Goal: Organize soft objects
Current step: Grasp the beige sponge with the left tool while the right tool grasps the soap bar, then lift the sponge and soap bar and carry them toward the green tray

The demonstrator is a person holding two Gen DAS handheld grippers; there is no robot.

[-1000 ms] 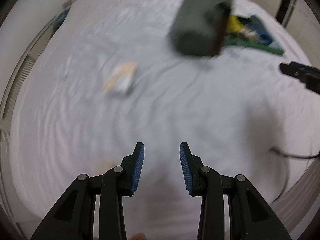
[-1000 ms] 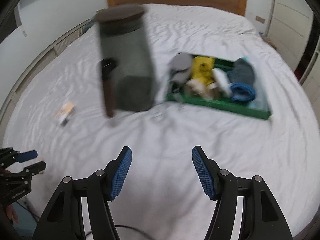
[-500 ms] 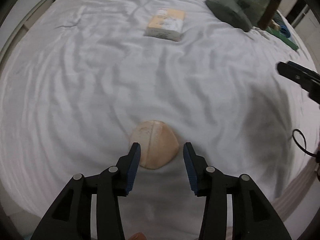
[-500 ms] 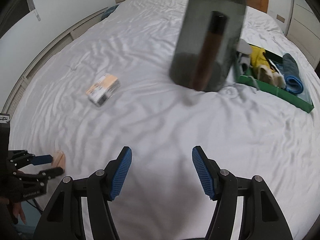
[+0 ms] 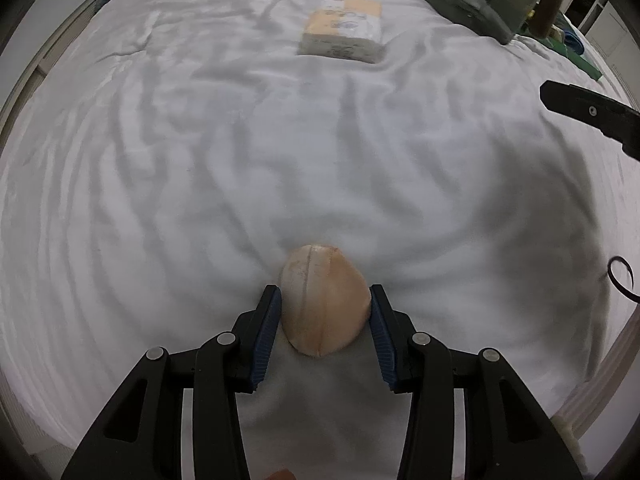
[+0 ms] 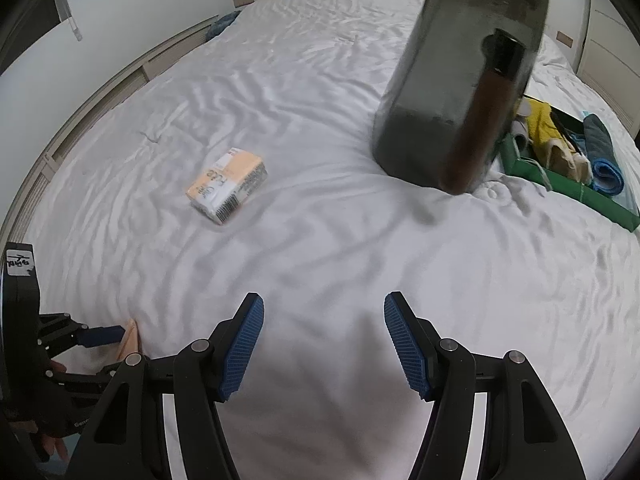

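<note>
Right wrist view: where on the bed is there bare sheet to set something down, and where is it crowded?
Bare sheet runs ahead of the right gripper, between the tissue pack and the green tray. More lies left of the pack toward the bed's edge. It is crowded by the dark container and the full tray, and at lower left where the left gripper straddles the beige pad.

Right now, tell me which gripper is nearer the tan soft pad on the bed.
Left. The left gripper straddles the tan soft pad, its blue fingers flanking both sides. The right gripper hangs open over bare sheet, the pad away to its left.
</note>
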